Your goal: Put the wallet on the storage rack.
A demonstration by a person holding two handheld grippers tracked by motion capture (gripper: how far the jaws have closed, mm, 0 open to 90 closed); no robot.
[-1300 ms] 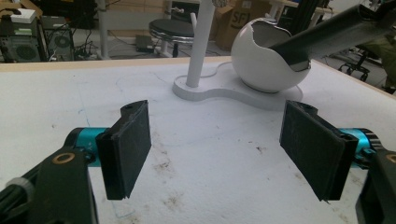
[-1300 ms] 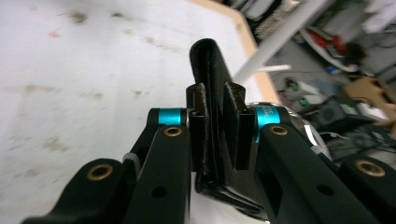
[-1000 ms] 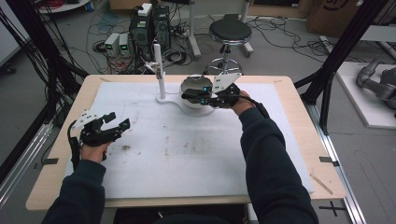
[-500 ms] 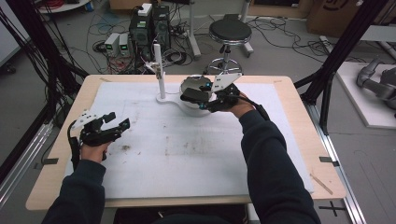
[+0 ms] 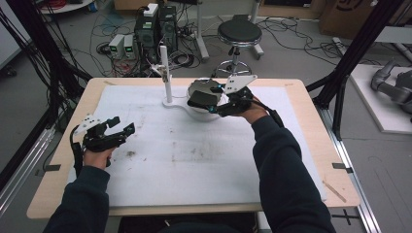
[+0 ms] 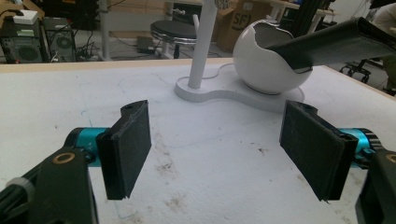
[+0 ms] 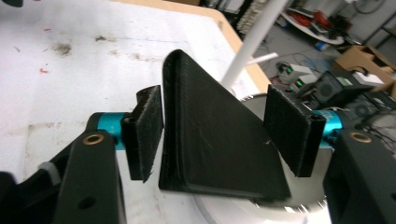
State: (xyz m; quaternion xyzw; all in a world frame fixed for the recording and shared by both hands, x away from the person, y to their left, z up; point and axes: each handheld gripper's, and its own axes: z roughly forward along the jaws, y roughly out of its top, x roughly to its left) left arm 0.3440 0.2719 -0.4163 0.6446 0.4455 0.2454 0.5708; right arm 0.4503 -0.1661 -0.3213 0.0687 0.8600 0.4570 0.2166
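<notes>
Room: lab floor with cables, computer boxes [image 5: 155, 29] and a black stool [image 5: 239, 33] behind the desk [image 5: 311, 111]; a white sheet [image 5: 194, 160] covers most of the desktop.
Black scoop: flat black wedge-shaped piece [image 7: 210, 140] lying across the open top of the white bowl [image 6: 266, 65], one end sticking out over the rim; at the far middle of the desk.
Right gripper: [image 7: 212, 128] over the bowl with the scoop between its jaws. Jaws have just been opening. Left pad looks very close to or touching the scoop's edge, right pad [image 7: 289, 130] clearly off it, so no clamp.
Bowl: round, white, cut open at the top, sits on a flat white base [image 6: 219, 91].
Post: thin white upright post [image 5: 166, 73] on the same base, just beside the bowl.
Left gripper: [image 6: 217, 149] at the left side of the desk, well apart from the bowl, low over the sheet. Jaws wide apart, nothing between them.
Sheet: brown smudges [image 5: 204, 153] near the middle.
Person: dark sleeves [image 5: 286, 174] come in from the bottom edge.
</notes>
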